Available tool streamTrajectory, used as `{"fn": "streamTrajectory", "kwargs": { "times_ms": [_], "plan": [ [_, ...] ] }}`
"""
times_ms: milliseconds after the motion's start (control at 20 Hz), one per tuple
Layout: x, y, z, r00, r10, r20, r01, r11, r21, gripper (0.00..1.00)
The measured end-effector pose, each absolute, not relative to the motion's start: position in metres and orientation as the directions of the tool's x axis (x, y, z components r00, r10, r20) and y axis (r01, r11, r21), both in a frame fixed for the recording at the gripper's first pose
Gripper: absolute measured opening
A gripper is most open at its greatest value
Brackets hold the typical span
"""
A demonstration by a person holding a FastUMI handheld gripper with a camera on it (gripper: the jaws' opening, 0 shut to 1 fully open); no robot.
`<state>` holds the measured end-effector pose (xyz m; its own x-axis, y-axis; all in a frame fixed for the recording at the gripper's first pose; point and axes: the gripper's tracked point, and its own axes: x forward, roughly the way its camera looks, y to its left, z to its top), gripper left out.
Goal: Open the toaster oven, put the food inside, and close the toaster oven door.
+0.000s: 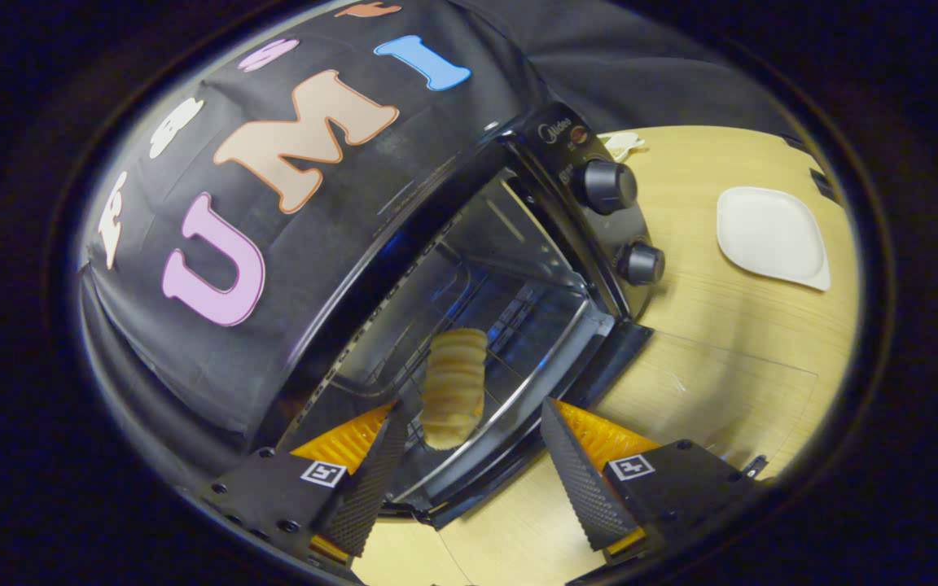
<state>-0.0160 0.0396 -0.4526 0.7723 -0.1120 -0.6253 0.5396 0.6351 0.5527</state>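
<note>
Between your tongs' (469, 456) fingers, which stand wide apart and press on nothing, the food (453, 387), a ridged pale pastry roll, sits just ahead on the wire rack (510, 382) inside the toaster oven (534, 244). Its glass door (721, 391) lies folded down flat over the table (705, 309), so opening and loading look done; you have only the closing left. Beyond the oven's knobs, an empty white plate (772, 236) rests near the table's far edge.

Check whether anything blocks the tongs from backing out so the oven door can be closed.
Nothing visible does. The bread roll lies on the rack inside the toaster oven, the tongs are open with fingers clear of it, and the glass door lies flat, open on the table.
</note>
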Motion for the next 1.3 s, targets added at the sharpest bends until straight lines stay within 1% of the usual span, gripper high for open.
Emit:
{"fn": "streamTrajectory", "kwargs": {
  "times_ms": [350, 800, 900, 1300],
  "plan": [
    [-0.071, 0.042, -0.446, 0.749, -0.096, -0.656, 0.485, 0.754, 0.443, 1.0],
    [-0.144, 0.037, -0.455, 0.656, -0.114, -0.746, 0.389, 0.898, 0.204, 1.0],
    [-0.158, 0.037, -0.458, 0.639, -0.12, -0.76, 0.361, 0.919, 0.158, 1.0],
    [-0.194, 0.04, -0.464, 0.602, -0.114, -0.791, 0.278, 0.958, 0.073, 1.0]
  ]
}}
